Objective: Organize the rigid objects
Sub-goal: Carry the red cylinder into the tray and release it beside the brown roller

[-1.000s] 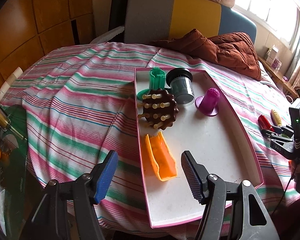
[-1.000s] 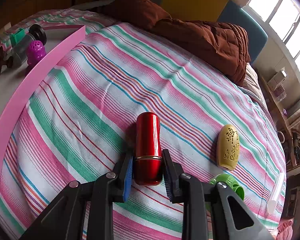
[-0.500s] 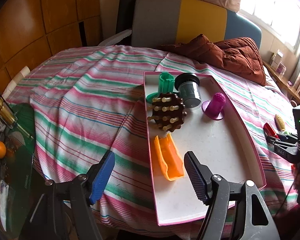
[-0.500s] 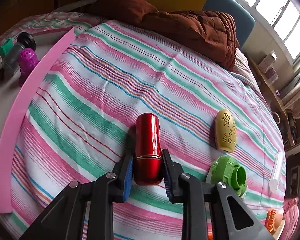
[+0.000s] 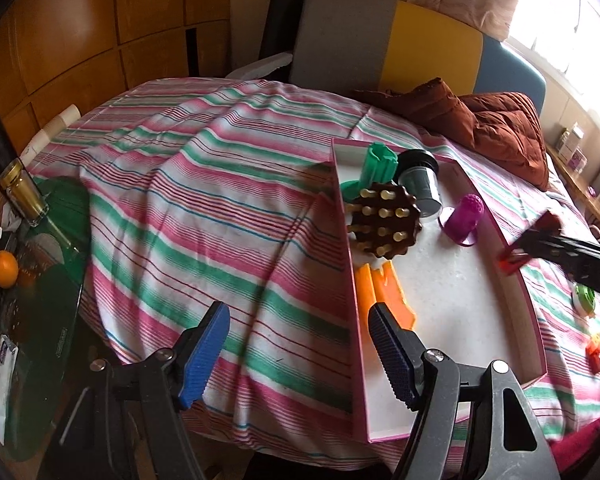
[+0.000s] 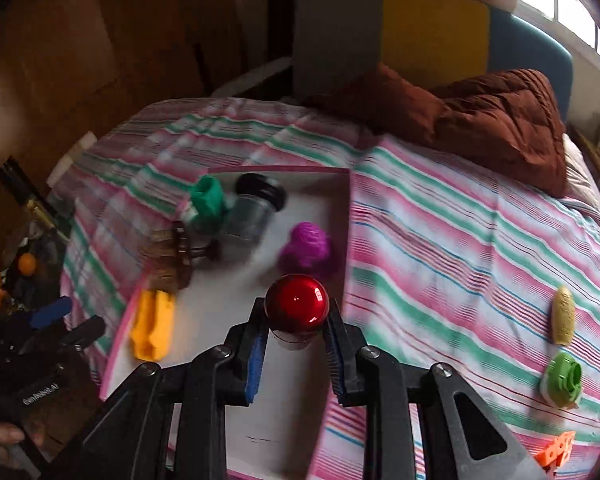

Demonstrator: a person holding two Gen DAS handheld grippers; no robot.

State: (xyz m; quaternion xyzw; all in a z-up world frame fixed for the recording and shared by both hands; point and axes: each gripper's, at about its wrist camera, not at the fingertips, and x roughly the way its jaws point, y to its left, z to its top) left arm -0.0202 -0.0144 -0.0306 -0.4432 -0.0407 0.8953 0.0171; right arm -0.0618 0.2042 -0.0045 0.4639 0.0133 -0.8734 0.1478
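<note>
My right gripper (image 6: 296,350) is shut on a shiny red bottle (image 6: 297,307) and holds it in the air over the right part of the pink-rimmed white tray (image 6: 346,216). In the left wrist view the right gripper comes in blurred from the right over the tray's rim (image 5: 516,280). The tray holds a green piece (image 5: 378,166), a grey jar (image 5: 422,182), a brown pegged disc (image 5: 384,222), a purple cone (image 5: 464,220) and an orange trough (image 5: 386,290). My left gripper (image 5: 300,354) is open and empty, low over the tray's front left edge.
A yellow oval piece (image 6: 563,314), a green cap (image 6: 562,378) and an orange piece (image 6: 556,450) lie on the striped cloth right of the tray. A brown jacket (image 6: 500,116) lies at the back. A glass side table (image 5: 28,280) with a bottle and an orange stands at left.
My right gripper has lifted the red bottle off the cloth and swung it left over the tray. My left gripper has drawn back and to the left, still open.
</note>
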